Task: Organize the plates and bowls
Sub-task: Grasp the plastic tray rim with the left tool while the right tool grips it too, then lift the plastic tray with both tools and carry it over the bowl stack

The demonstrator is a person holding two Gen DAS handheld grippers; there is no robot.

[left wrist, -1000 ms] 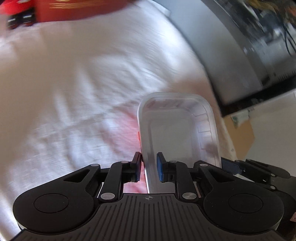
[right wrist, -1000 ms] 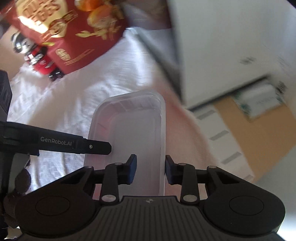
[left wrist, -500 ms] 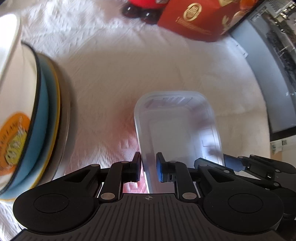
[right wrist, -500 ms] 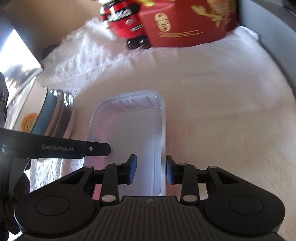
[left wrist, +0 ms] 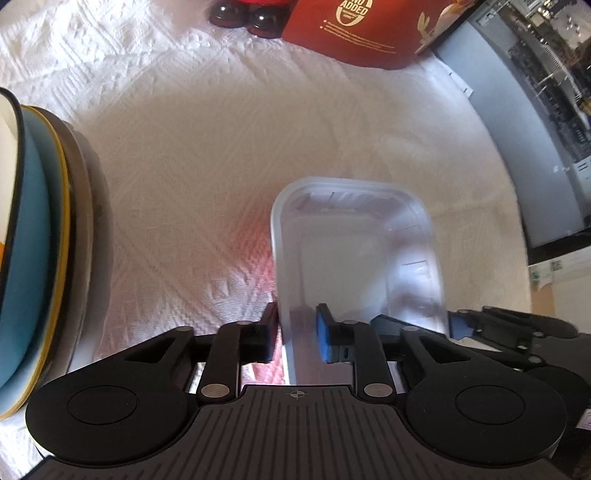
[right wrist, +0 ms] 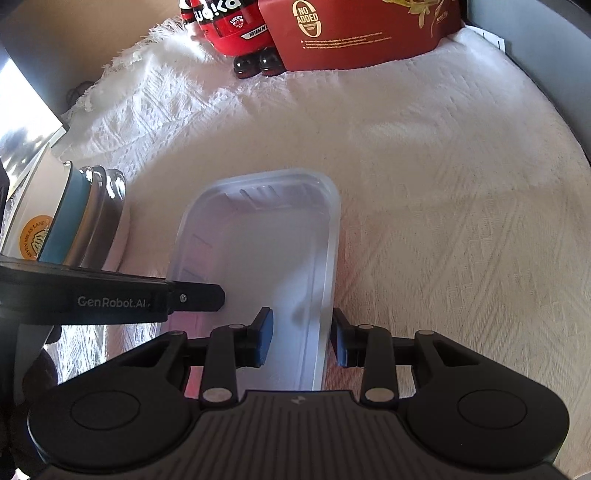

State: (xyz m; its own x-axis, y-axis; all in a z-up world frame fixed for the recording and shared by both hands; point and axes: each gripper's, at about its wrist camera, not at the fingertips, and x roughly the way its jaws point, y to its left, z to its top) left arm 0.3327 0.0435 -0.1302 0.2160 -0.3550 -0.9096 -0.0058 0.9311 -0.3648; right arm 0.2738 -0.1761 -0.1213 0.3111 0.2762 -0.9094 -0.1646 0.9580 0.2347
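A clear plastic container [left wrist: 362,258] [right wrist: 266,251] lies lengthwise on the white cloth, and each of my grippers has one of its long walls between its pads. My left gripper [left wrist: 297,334] straddles the left wall; its jaws are opening and the blue pad stands off the plastic. My right gripper [right wrist: 301,339] is shut on the right wall. It also shows at the right edge of the left wrist view as the right gripper [left wrist: 421,325]. A stack of plates and bowls [left wrist: 37,240] [right wrist: 74,221] stands to the left of the container.
A red carton [left wrist: 351,29] [right wrist: 351,33] and a red toy figure [right wrist: 229,26] stand at the back of the white woven cloth [left wrist: 184,129]. A grey panel [left wrist: 517,129] borders the cloth on the right.
Both grippers carried the container leftward across the cloth until the stack of dishes came into view. The left gripper's pads have since spread apart; the right gripper's gap is unchanged.
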